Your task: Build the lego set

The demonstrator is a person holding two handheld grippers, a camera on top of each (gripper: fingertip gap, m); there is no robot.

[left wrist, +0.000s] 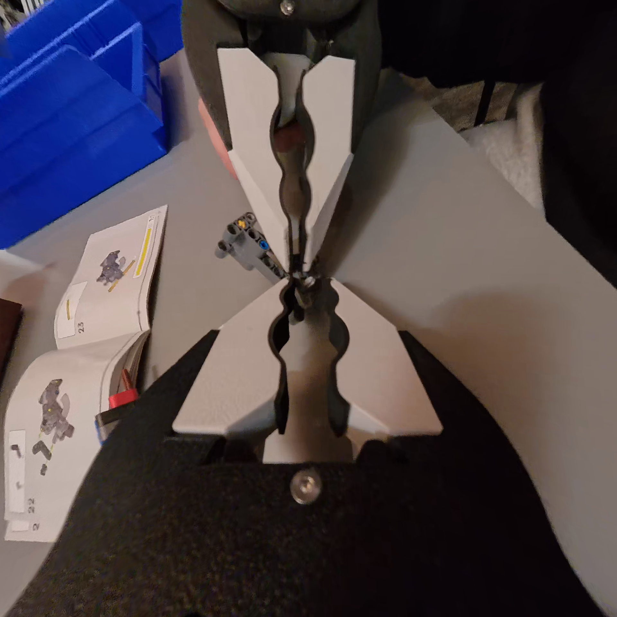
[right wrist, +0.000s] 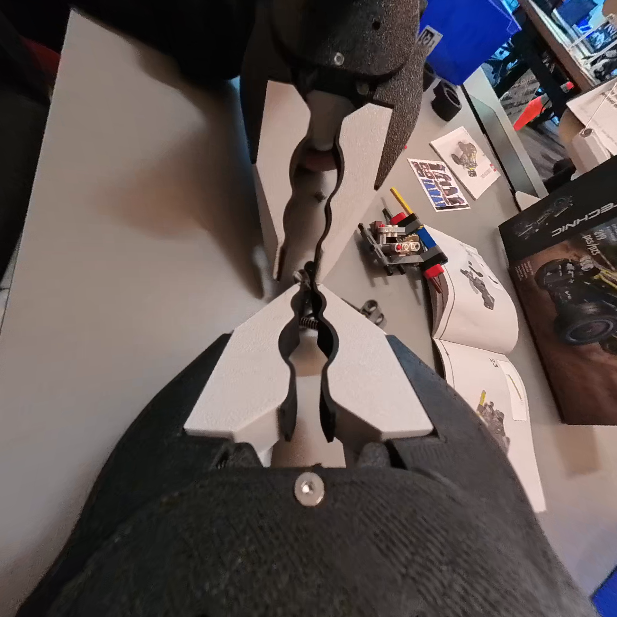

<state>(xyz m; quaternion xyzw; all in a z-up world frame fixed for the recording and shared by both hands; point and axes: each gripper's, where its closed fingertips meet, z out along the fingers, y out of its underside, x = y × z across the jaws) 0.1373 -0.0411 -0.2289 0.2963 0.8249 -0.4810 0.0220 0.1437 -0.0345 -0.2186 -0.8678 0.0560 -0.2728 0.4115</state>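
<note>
My two grippers meet tip to tip above the grey table [left wrist: 450, 334]. My left gripper [left wrist: 300, 288] is shut on a small dark piece with a metal spring [left wrist: 305, 293]. My right gripper [right wrist: 310, 293] is shut on the same spring piece [right wrist: 309, 321], which shows in the gap between its pads. In the left wrist view my right gripper [left wrist: 297, 263] comes in from the top; in the right wrist view my left gripper [right wrist: 312, 268] does. A grey beam assembly with a blue pin [left wrist: 247, 243] sticks out sideways from the tips; whether it is joined to the spring piece is hidden.
A partly built chassis [right wrist: 400, 247] lies beside the open instruction booklet [right wrist: 474, 300], which also shows in the left wrist view [left wrist: 110, 273]. The set's box [right wrist: 567, 300], a sticker sheet [right wrist: 437, 185] and a leaflet [right wrist: 467, 160] lie to the right. Blue bins [left wrist: 66, 117] stand at the back. Both grippers' tips are close together, under 4 cm apart.
</note>
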